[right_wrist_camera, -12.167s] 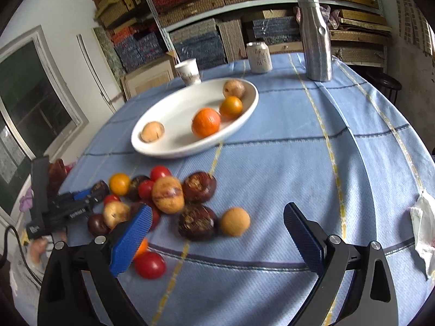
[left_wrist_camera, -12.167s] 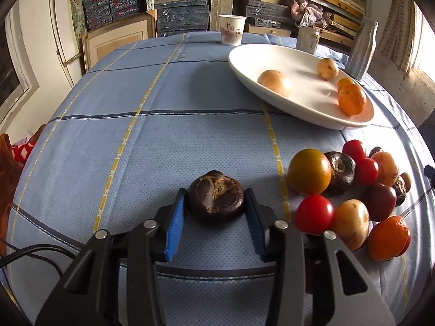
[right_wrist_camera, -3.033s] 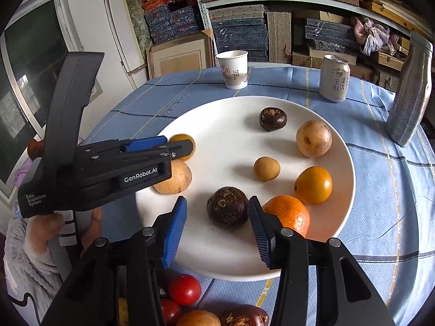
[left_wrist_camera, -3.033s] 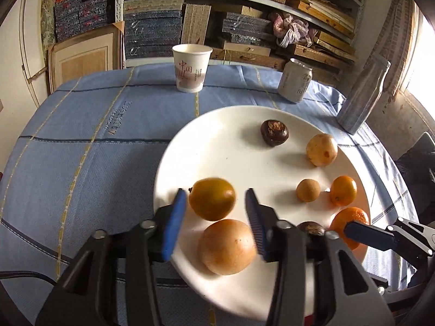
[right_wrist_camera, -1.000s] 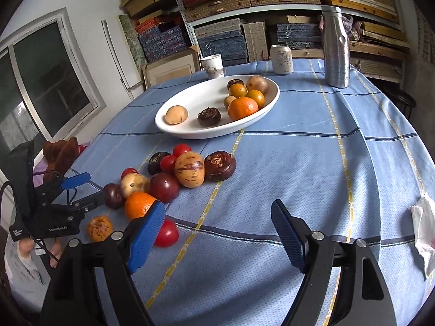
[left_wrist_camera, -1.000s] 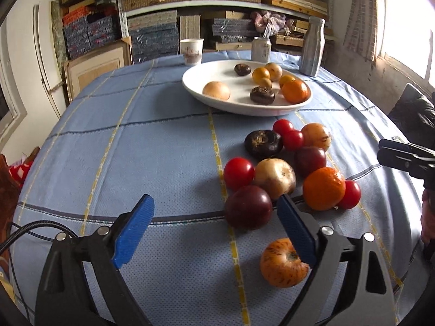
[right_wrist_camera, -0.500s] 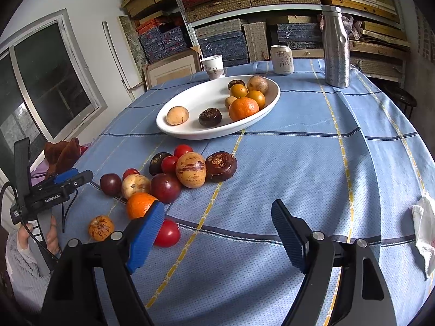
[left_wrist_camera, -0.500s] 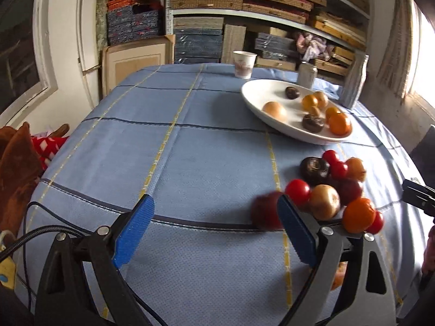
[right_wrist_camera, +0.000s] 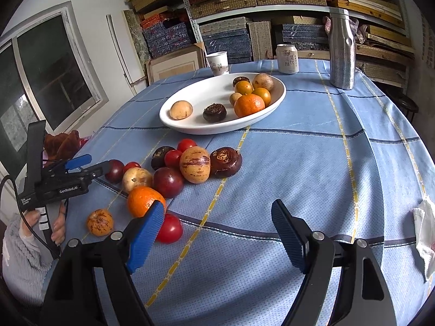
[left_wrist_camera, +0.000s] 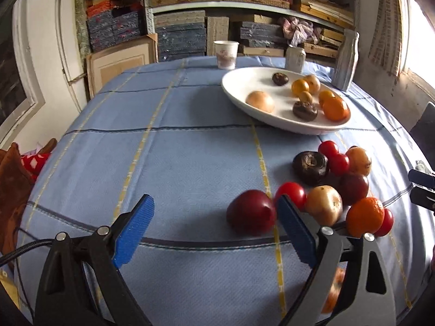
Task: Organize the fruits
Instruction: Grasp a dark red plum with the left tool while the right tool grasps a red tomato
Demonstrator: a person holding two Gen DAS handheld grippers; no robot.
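Note:
A white oval plate (left_wrist_camera: pixel 239 97) (right_wrist_camera: pixel 190 123) at the back of the blue table holds several fruits. A loose pile of fruit lies in front of it: a dark red plum (left_wrist_camera: pixel 251 216) (right_wrist_camera: pixel 114 170), tomatoes, an orange (left_wrist_camera: pixel 364 216) (right_wrist_camera: pixel 145 200) and a dark brown fruit (left_wrist_camera: pixel 310 167). My left gripper (left_wrist_camera: pixel 214 226) is open and empty, with the plum just inside its right finger. It also shows in the right wrist view (right_wrist_camera: pixel 87 164). My right gripper (right_wrist_camera: pixel 217 233) is open and empty, low over the cloth right of the pile.
A paper cup (right_wrist_camera: pixel 218 63), a drink can (right_wrist_camera: pixel 287 59) and a steel bottle (right_wrist_camera: pixel 342 49) stand behind the plate. A crumpled tissue (right_wrist_camera: pixel 424 233) lies at the table's right edge. Shelves of boxes fill the back wall. A window is at the left.
My left gripper has moved forward and right toward the fruit pile, so the dark red plum now sits close to its right finger. The right gripper has barely moved.

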